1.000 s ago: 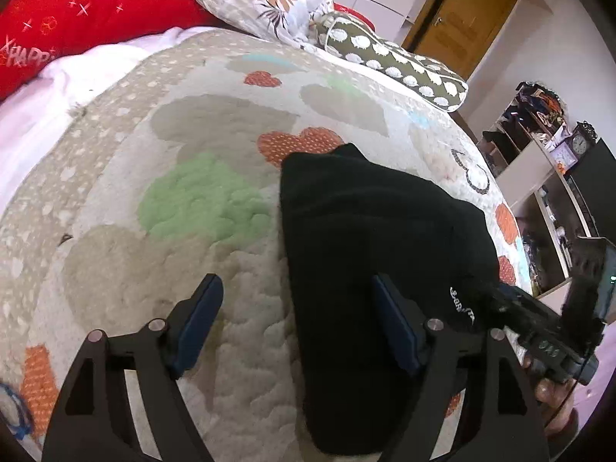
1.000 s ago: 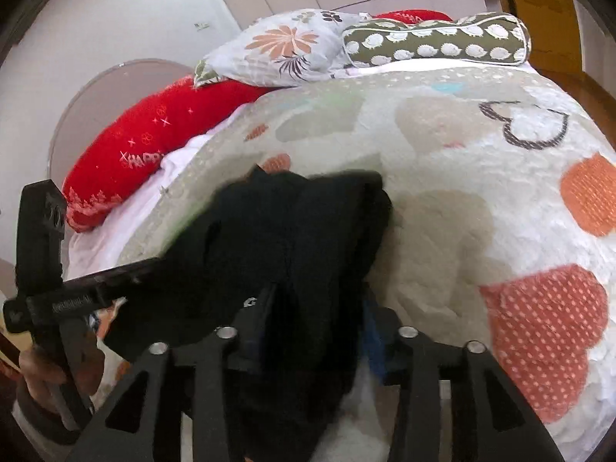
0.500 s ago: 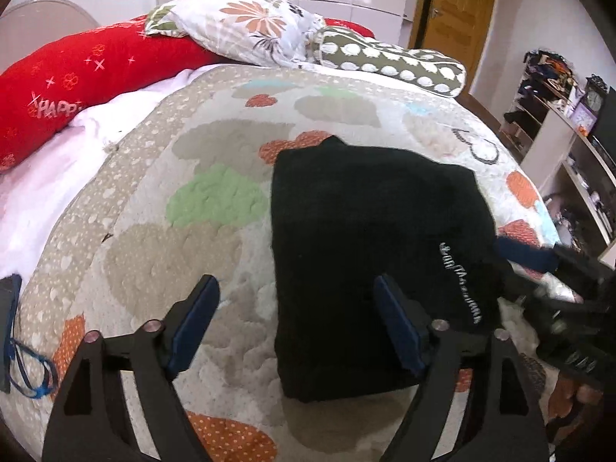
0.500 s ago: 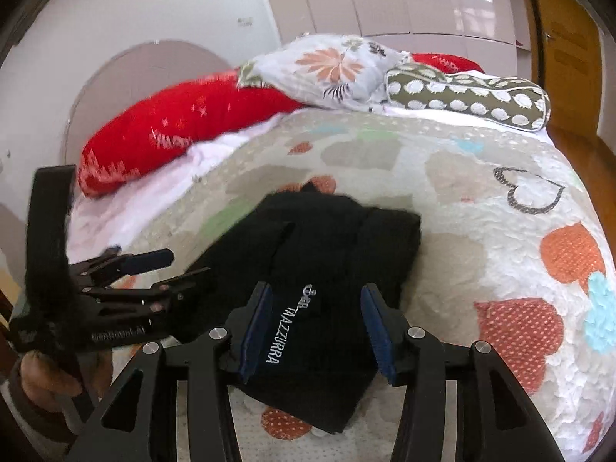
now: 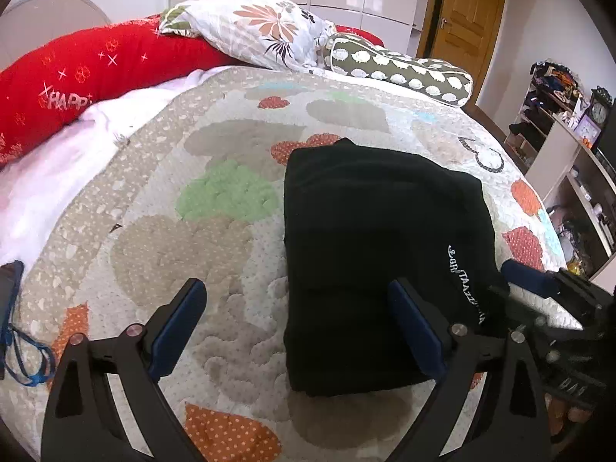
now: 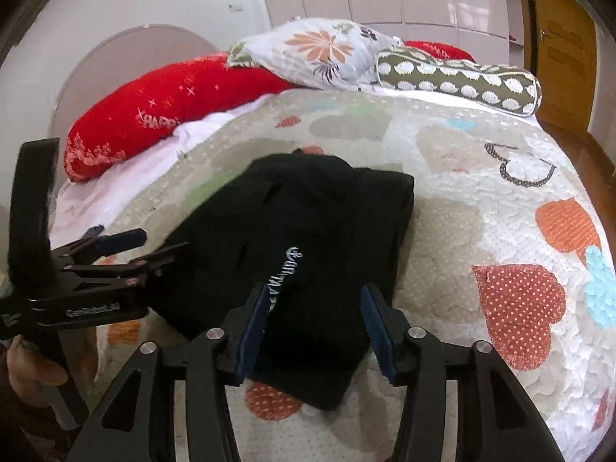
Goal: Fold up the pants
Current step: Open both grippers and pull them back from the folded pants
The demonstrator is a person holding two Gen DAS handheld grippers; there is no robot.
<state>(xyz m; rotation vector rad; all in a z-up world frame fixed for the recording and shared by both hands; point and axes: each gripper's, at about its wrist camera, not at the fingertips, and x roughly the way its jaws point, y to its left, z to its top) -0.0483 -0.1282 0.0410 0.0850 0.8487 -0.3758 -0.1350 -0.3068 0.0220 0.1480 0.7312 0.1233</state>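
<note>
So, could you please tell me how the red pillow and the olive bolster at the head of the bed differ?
The red pillow is plain red with small white stars and lettering, while the olive bolster carries rows of white motifs. The red pillow is long and curved, partly under the floral pillow; the olive bolster is a straight cylinder and lies beside it. Both rest at the head of the bed, beyond the folded black pants.

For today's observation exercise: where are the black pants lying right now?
In both wrist views the black pants lie folded on the heart-patterned quilt, in front of both open grippers, well short of the pillows.
</note>
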